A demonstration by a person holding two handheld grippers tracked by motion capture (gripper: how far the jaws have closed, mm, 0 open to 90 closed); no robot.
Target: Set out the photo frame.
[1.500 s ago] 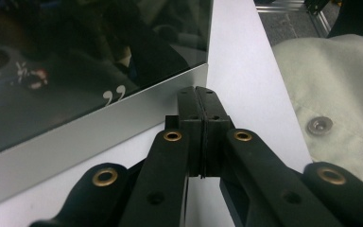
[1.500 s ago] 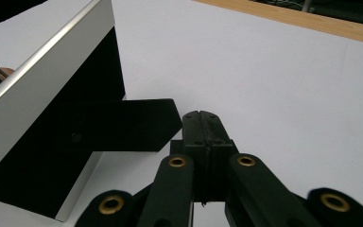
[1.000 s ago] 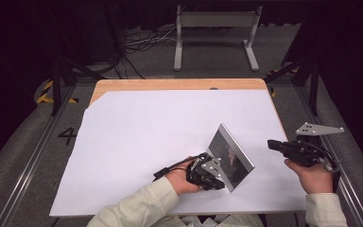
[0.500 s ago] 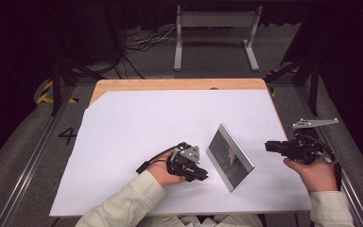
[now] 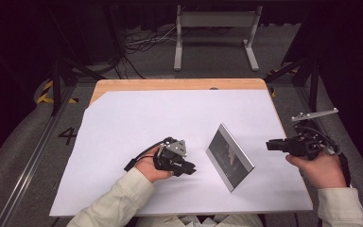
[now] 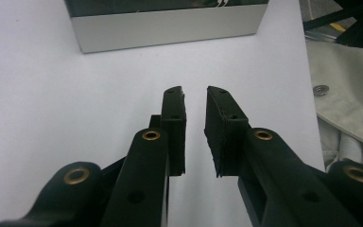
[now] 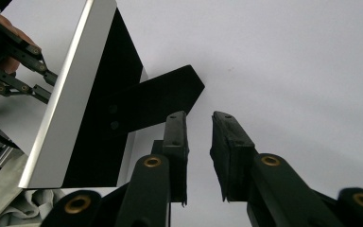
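Frame (image 5: pixel 230 157) stands propped on my white surface (image 5: pixel 137 118); my left claw (image 5: pixel 189 169) at nine o'clock and right claw (image 5: pixel 270 144) at three have just been spreading, both pinching nothing.

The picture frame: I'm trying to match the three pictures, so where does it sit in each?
High view: the frame stands right of centre on the white sheet, between the two grippers.
Left gripper view: its silver edge runs along the top, beyond the jaws.
Right gripper view: its black back with stand is at the left.
Shared landmark: the white sheet.
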